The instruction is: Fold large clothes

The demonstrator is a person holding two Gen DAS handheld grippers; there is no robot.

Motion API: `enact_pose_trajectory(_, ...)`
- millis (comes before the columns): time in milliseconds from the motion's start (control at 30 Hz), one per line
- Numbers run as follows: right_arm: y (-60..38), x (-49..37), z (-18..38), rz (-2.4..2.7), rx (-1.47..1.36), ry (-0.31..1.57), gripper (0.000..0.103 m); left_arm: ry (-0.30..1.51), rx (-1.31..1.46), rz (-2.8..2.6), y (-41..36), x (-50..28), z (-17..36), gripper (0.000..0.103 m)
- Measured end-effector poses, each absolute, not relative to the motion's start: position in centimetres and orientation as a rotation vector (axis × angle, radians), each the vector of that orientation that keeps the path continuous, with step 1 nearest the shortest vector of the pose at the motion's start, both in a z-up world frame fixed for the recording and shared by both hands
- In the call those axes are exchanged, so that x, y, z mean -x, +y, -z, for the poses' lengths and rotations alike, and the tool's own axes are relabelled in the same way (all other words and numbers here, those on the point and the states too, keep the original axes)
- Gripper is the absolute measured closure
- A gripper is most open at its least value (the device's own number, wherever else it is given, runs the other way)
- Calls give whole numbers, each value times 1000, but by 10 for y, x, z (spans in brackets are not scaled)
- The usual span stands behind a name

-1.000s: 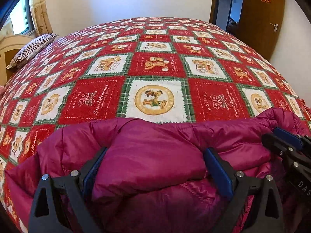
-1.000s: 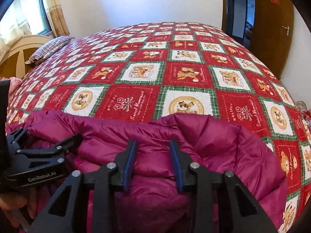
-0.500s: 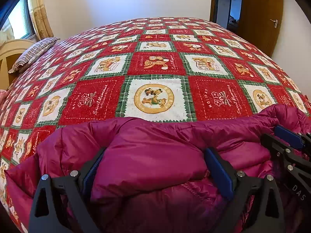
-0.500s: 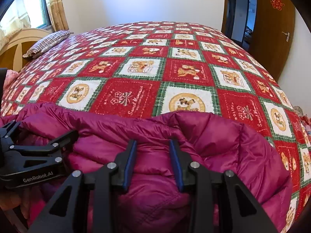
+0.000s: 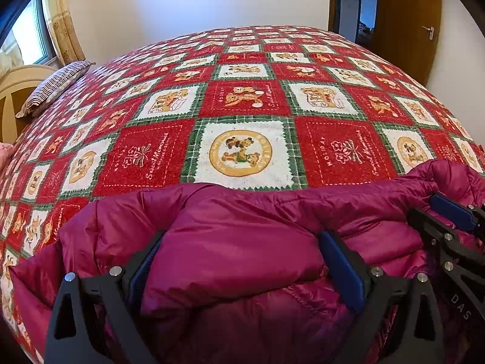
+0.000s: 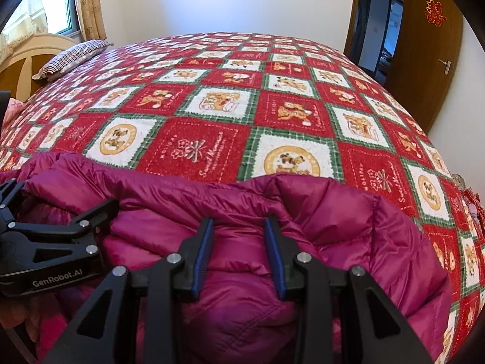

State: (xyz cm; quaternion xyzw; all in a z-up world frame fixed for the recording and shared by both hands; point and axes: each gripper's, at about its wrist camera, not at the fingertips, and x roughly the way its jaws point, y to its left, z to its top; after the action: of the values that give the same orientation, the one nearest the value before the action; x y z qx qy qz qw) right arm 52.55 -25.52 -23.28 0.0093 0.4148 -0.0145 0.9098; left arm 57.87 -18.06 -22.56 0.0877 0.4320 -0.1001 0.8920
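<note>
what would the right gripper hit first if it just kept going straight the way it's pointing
Nothing new: the right gripper is already clamped on a bunched fold of the magenta puffer jacket. Pushing on would press deeper into the jacket, then probably the patchwork bedspread beneath, though depth is unclear.

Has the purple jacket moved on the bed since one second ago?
No. In the left wrist view the purple jacket has its far edge just below the round bear patch of the bedspread, as before; both grippers keep their grip.
</note>
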Motion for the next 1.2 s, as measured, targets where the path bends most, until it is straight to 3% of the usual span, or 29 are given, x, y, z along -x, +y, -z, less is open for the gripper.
enact_pose_trajectory(1200, -248, -529, 235, 51, 29, 871, 65, 894, -213, 188, -186, -579, 227, 3)
